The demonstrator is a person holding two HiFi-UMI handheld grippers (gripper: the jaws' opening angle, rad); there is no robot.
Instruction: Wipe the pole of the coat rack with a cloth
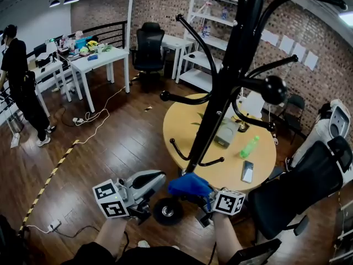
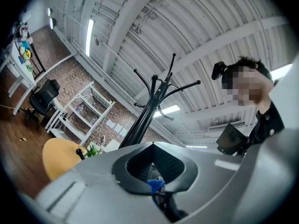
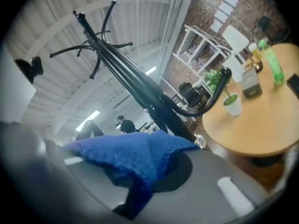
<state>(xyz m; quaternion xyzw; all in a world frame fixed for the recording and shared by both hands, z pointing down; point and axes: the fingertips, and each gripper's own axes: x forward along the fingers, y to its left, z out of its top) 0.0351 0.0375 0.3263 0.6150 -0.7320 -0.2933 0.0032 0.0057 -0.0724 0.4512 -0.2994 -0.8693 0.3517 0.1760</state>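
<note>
The black coat rack pole [image 1: 220, 93] rises from its round base [image 1: 168, 211] beside my hands. A blue cloth [image 1: 189, 185] is pressed against the lowest part of the pole, just above the base. My right gripper [image 1: 197, 192] is shut on it. In the right gripper view the cloth [image 3: 135, 155] drapes over the closed jaws of the right gripper [image 3: 154, 174], with the pole [image 3: 140, 90] slanting up behind. My left gripper [image 1: 148, 182] sits left of the base, jaws together, holding nothing. The left gripper view shows the left gripper [image 2: 156, 171] with the rack [image 2: 145, 118] beyond it.
A round yellow table [image 1: 182, 131] stands right behind the rack, holding a green bottle [image 1: 249, 147] and a phone [image 1: 247, 171]. A black office chair [image 1: 309, 181] is close on the right. White desks [image 1: 102, 59], shelving [image 1: 212, 32] and a standing person [image 1: 22, 87] are farther off.
</note>
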